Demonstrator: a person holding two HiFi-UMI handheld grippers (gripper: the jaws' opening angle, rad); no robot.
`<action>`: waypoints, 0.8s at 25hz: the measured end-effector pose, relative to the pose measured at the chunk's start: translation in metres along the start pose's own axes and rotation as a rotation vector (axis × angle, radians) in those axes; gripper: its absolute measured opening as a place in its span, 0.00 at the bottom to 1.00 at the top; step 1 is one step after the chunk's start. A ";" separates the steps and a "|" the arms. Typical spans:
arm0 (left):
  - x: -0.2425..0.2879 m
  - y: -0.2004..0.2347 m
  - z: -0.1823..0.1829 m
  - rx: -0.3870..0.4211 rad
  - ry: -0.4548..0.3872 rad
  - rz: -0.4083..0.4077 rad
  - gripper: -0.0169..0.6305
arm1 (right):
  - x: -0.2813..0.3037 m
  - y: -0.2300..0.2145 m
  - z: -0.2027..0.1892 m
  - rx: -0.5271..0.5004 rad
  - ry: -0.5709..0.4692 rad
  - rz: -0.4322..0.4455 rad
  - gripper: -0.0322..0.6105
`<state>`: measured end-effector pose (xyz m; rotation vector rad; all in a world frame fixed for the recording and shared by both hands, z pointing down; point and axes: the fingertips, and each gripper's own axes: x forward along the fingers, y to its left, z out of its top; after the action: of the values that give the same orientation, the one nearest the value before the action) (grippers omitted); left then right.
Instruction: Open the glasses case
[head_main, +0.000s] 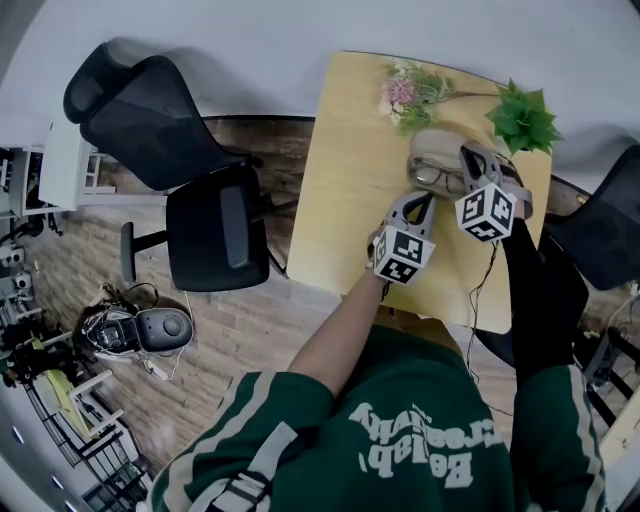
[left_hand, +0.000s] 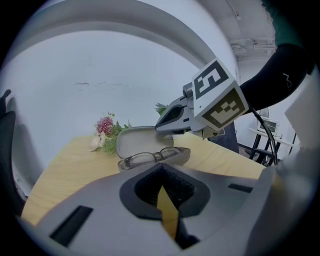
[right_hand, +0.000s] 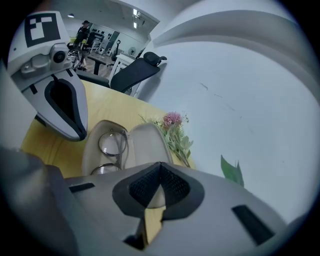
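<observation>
Green sweatshirt (head_main: 400, 440) fills the bottom of the head view, both arms reaching out over a pale wooden table (head_main: 350, 180). Nearest, the left gripper (head_main: 424, 197) sits just short of the case's near side, apart from it, its jaws pressed together on nothing. Beyond and to its right, the right gripper (head_main: 468, 152) has its jaws clamped together too, also empty, with the tips by the raised lid; I cannot tell whether they touch it. The glasses case (head_main: 435, 150) lies open toward the table's far end, its lid tilted back, and a pair of glasses (head_main: 438, 177) rests in its lower half. Just behind it lie pink flowers (head_main: 405, 90), and a green plant (head_main: 522, 118) stands to their right.
</observation>
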<state>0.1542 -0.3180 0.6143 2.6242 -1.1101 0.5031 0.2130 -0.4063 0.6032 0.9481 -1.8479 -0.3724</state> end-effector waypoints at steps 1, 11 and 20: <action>0.000 0.000 0.001 0.002 -0.001 0.000 0.05 | -0.003 0.001 0.001 0.007 -0.003 -0.002 0.06; -0.002 0.002 0.010 0.019 -0.021 0.022 0.05 | -0.023 0.007 -0.001 0.059 -0.012 -0.020 0.06; -0.011 0.003 0.022 0.054 -0.039 0.048 0.05 | -0.046 0.001 0.002 0.138 -0.048 -0.055 0.06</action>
<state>0.1491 -0.3207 0.5902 2.6701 -1.1896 0.5005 0.2200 -0.3719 0.5739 1.0944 -1.9131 -0.3061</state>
